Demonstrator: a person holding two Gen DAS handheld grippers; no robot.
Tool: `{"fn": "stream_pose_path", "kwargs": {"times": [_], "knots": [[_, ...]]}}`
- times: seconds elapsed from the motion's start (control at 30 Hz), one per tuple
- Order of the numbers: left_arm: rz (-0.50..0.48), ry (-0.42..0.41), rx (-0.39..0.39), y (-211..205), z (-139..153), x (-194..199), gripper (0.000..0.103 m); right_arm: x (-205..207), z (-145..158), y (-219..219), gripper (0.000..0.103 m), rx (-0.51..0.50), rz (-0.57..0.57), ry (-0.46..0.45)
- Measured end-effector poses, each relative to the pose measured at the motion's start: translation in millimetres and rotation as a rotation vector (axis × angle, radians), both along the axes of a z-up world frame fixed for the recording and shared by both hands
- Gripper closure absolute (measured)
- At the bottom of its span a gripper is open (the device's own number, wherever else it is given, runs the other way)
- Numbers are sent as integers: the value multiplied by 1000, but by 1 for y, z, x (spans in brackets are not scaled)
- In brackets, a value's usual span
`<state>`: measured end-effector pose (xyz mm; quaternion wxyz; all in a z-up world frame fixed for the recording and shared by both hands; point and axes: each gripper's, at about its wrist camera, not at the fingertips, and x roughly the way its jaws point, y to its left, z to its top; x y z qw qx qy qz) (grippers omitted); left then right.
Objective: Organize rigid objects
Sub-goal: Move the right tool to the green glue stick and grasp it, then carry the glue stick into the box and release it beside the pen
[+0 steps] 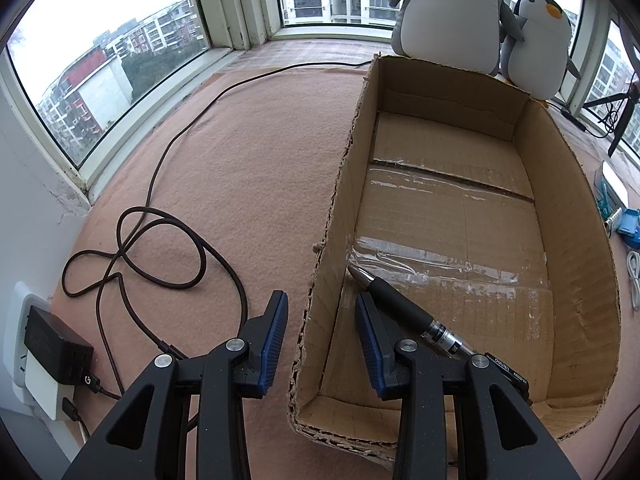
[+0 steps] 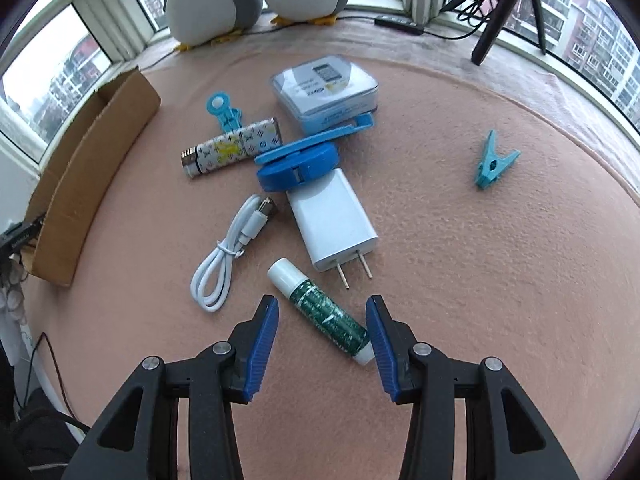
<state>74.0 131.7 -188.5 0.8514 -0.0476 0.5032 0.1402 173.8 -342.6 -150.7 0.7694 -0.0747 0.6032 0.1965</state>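
Here the green glue stick (image 2: 326,312) with its white cap lies on the pink felt mat (image 2: 460,280), well to the right of the cardboard box (image 2: 100,140), between the two blue pads of the right tool (image 2: 322,303). That tool is partly open and has hold of nothing; the stick's lower end sits just beside one pad, and I cannot tell whether they touch. The remaining loose things all lie on the same side of the box as the stick. A coiled white cable (image 2: 224,260) is the nearest of them to the box, then a white plug charger (image 2: 332,220), with a blue round clip (image 2: 298,164) resting on its far end. A patterned cylinder (image 2: 232,148) and a pale blue ring clip (image 2: 222,110) lie near the box's far corner, a clear plastic case (image 2: 324,88) further off, and a pale blue peg (image 2: 494,164) farthest from the box. Inside the box a black pen (image 1: 396,300) lies on the taped floor in the near corner. The left tool (image 1: 321,297) straddles the box's outer wall, one pad outside and one inside, with gaps on both sides, so it grips nothing. Beyond the box's outer side a dark cord (image 1: 160,240) loops across the mat to a black adapter (image 1: 56,352). Past the box's far end two plush penguins (image 1: 448,12) stand at the window.
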Motion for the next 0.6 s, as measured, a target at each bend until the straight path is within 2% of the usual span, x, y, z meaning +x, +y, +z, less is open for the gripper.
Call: {"fn": "stream_pose_path", "kwargs": {"times": [0.13,0.27,0.4,0.47,0.6], "knots": [[0,0,0,0,0,0,65,-2,-1,9,62,-34,28,0],[0,-1,0,0,0,0,65,-3,-1,17,75,-63,50,4],[1,-1,0,0,0,0,65,-4,-1,23,81,-87,58,15],[1,-1,-1,0,0,0,65,-4,-1,24,89,-88,51,24],[2,-3,-3,-1,0,-1,65,-8,1,23,89,-62,13,35]]}}
